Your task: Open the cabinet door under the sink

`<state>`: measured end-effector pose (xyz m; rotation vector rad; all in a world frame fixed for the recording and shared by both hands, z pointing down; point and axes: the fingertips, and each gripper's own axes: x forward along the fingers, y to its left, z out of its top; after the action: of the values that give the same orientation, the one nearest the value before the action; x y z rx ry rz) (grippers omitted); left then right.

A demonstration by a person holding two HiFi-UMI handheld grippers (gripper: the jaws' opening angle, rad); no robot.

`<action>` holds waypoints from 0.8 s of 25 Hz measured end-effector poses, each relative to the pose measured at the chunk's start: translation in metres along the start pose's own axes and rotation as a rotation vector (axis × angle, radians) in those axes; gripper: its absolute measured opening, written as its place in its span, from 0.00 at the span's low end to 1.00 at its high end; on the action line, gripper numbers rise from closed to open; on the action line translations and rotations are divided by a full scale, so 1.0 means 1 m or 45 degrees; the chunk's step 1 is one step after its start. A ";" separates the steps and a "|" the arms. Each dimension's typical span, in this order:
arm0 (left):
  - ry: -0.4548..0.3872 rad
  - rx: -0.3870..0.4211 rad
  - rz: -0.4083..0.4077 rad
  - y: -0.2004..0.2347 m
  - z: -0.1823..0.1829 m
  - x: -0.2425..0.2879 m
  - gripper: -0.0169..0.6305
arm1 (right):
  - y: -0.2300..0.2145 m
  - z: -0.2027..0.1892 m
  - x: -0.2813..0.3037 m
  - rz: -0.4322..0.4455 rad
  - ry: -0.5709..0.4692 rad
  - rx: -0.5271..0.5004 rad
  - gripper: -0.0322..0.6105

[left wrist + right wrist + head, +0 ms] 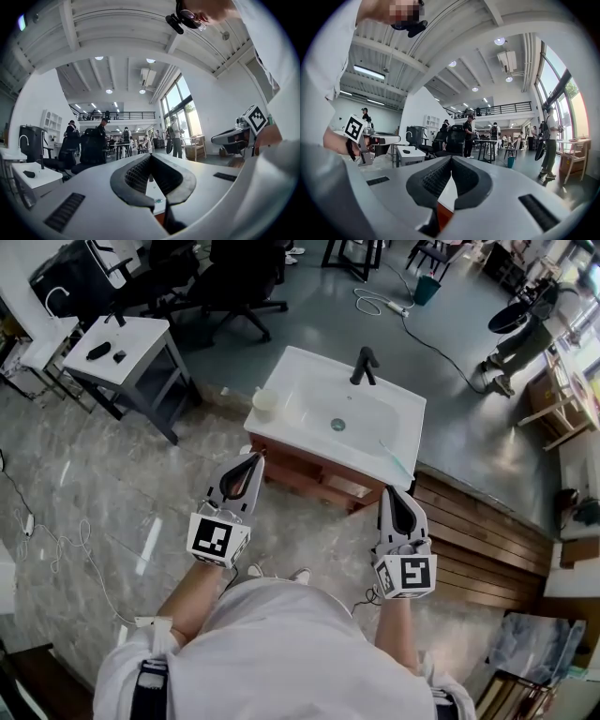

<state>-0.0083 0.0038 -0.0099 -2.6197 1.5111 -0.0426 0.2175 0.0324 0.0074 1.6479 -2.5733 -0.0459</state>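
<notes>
Head view shows your left tongs (256, 459) and right tongs (394, 492) pressed together, empty, cabinet door (311, 474) not yet opened.

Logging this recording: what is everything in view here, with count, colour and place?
sink: one, white, middle of head view
faucet: one, black, sink's far edge
cup: one, pale, sink's left corner
cabinet: one, reddish-brown, under sink
side table: one, white, left of sink
bin: one, teal, far floor
left gripper: one, grey, shut, near cabinet
right gripper: one, grey, shut, near cabinet
</notes>
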 end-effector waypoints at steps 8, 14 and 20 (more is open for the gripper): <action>0.017 -0.008 -0.006 0.002 -0.010 -0.009 0.05 | 0.018 -0.010 0.000 0.018 0.024 0.008 0.10; 0.035 -0.024 -0.011 0.004 -0.011 -0.014 0.05 | 0.026 -0.008 -0.003 0.011 0.023 0.008 0.10; 0.023 -0.021 -0.031 0.008 -0.010 -0.019 0.05 | 0.035 -0.007 -0.006 -0.006 0.023 0.014 0.10</action>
<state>-0.0254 0.0159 0.0003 -2.6577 1.4918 -0.0570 0.1888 0.0530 0.0165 1.6503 -2.5612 -0.0166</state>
